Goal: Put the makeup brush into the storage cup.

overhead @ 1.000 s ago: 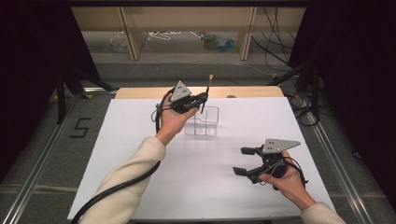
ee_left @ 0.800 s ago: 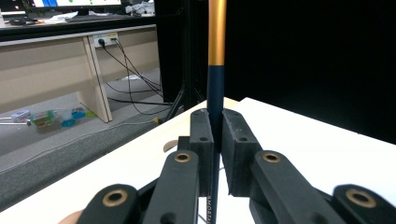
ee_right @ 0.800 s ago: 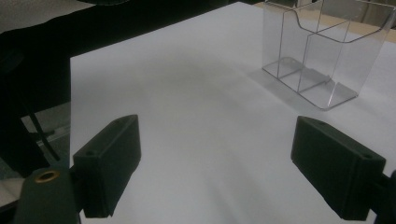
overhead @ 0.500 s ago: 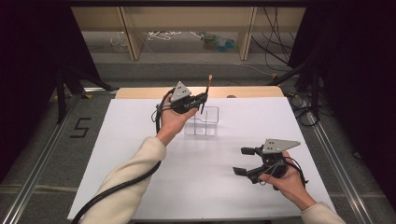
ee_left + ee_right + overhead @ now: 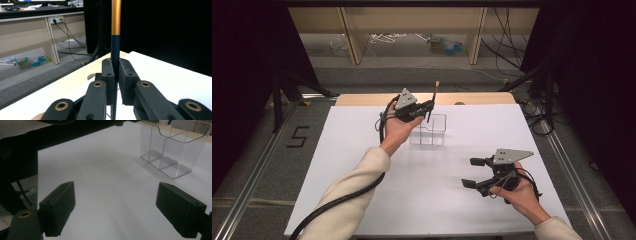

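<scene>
The left gripper (image 5: 428,106) holds a thin brush (image 5: 115,37), dark blue below and gold above, upright between its closed jaws, above the clear acrylic organizer (image 5: 429,131) that stands near the far edge of the white counter (image 5: 362,165). The right gripper (image 5: 472,172) hovers near the near right corner, its jaws wide apart with nothing between them.

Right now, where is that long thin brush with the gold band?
The brush stands upright, clamped between the jaws of the left gripper. In the high view it is toward the table's far edge, just above the clear box.
</scene>
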Available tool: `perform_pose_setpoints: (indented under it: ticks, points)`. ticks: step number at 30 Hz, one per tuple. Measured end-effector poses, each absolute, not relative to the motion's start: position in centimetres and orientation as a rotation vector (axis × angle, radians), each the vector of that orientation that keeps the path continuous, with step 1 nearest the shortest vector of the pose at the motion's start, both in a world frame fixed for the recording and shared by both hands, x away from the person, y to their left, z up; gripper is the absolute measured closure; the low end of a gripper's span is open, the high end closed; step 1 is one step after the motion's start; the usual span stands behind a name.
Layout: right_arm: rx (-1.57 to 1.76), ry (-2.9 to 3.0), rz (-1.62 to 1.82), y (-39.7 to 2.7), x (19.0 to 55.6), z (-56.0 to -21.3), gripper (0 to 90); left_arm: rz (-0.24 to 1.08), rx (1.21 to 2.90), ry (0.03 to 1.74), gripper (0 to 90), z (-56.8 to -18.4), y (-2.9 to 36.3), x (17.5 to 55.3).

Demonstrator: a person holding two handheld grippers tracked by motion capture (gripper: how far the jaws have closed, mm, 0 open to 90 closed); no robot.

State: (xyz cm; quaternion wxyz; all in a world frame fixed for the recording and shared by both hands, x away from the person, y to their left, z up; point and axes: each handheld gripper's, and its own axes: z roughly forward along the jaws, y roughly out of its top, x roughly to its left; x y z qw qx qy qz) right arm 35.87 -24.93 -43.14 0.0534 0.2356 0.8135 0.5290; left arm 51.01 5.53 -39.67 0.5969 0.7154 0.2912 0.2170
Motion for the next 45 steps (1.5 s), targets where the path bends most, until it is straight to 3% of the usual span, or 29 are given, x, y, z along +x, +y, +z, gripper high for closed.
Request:
perform_pose_setpoints:
  ticks: [45]
  points:
    - [0.706, 2.469, 1.609, -24.9, 35.9, -43.2, 16.6, 0.488, 1.674, 0.716, 82.7, -41.4, 5.6, 51.3]
